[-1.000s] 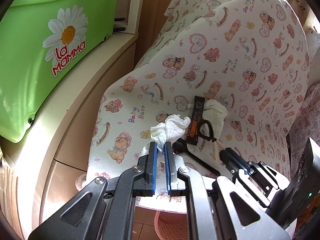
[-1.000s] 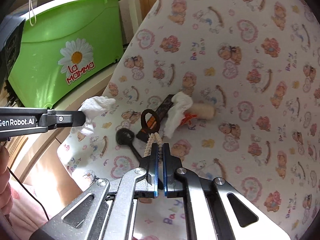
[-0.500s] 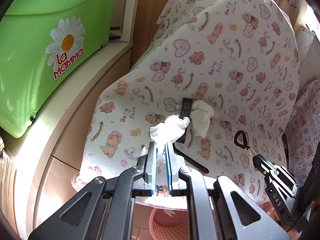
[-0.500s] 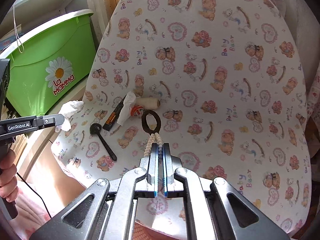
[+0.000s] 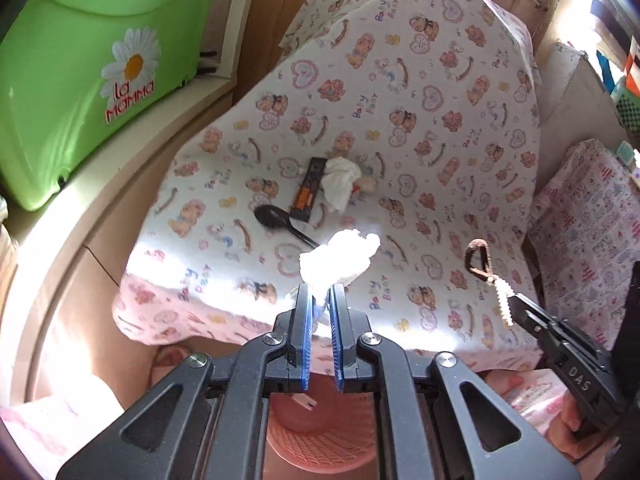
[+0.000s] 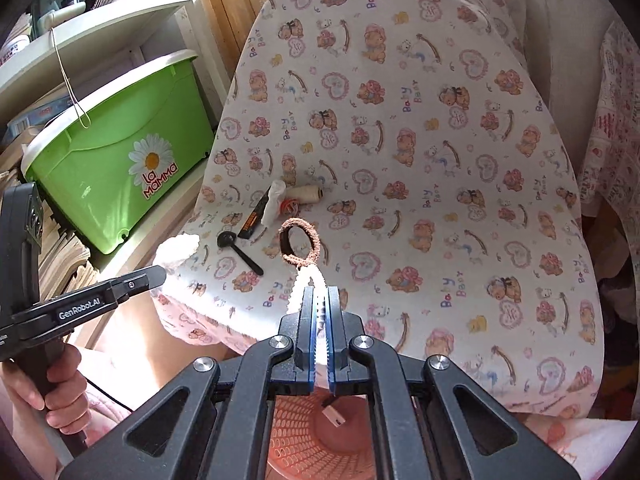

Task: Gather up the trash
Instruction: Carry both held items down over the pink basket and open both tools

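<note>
your left gripper (image 5: 319,294) points downward at a slant, its blue-padded jaws nearly together and clamped on something white. your right gripper (image 6: 319,300) tilts down at much the same angle, jaws pressed almost closed on a pale cord. your left hand (image 6: 48,394) wraps around the left tool's black handle, fingers curled tight, knuckles toward the camera. part of your right hand (image 5: 576,436) shows beneath the right tool's body at the frame's lower right edge.
</note>
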`<state>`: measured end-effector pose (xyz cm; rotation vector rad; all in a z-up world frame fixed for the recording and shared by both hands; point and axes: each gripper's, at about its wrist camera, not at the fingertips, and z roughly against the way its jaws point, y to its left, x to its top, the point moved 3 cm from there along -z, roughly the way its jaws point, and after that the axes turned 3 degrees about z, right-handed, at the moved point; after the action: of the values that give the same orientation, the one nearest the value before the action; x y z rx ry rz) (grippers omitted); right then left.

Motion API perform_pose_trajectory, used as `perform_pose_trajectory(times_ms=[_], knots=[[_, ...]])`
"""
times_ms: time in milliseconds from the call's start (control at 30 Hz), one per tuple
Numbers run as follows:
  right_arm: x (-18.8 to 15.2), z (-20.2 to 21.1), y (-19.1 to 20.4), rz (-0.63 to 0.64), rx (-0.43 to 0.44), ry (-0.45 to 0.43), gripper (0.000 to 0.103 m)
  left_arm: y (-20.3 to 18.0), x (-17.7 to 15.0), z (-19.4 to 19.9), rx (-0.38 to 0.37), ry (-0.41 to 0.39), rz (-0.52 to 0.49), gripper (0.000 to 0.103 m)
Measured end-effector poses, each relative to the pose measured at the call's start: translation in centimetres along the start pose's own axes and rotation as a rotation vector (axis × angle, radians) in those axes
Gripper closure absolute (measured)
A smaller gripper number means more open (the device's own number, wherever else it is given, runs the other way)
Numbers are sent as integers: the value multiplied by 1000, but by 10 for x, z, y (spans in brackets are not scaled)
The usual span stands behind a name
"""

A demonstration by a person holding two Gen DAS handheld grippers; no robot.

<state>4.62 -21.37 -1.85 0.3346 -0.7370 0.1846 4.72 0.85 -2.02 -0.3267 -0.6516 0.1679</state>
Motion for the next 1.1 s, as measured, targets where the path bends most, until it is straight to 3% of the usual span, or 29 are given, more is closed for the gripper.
perform_pose_trajectory(times_ms=[33, 100, 233, 367, 467, 700, 800, 1033, 1100], knots=[[-4, 1, 0, 3, 3, 15, 99, 0, -7, 0, -54, 28, 22, 95], [-12, 2, 2, 6, 30, 42, 99, 0, -18, -6, -84, 78, 33, 95], [-31, -2, 14, 53, 69, 121, 99, -9, -35, -24, 42, 151, -43, 95], [-48, -17, 14, 41, 87, 221, 99, -12, -50, -40, 41, 242, -56, 95], [-67, -34, 16, 63, 134, 358, 99, -14, -61, -49, 58, 293, -82, 95], [-93, -63, 8, 42, 87, 459, 99, -9, -90, -82, 52, 497, -51, 95], [-105, -80, 1, 29, 37, 507, 99, -6, -101, -95, -7, 566, 3, 95], [-124, -103, -15, -49, 9, 585, 98, 3, -112, -119, 61, 624, 21, 95], [-126, -106, -19, -61, -6, 597, 97, 3, -113, -122, 71, 627, 20, 90]])
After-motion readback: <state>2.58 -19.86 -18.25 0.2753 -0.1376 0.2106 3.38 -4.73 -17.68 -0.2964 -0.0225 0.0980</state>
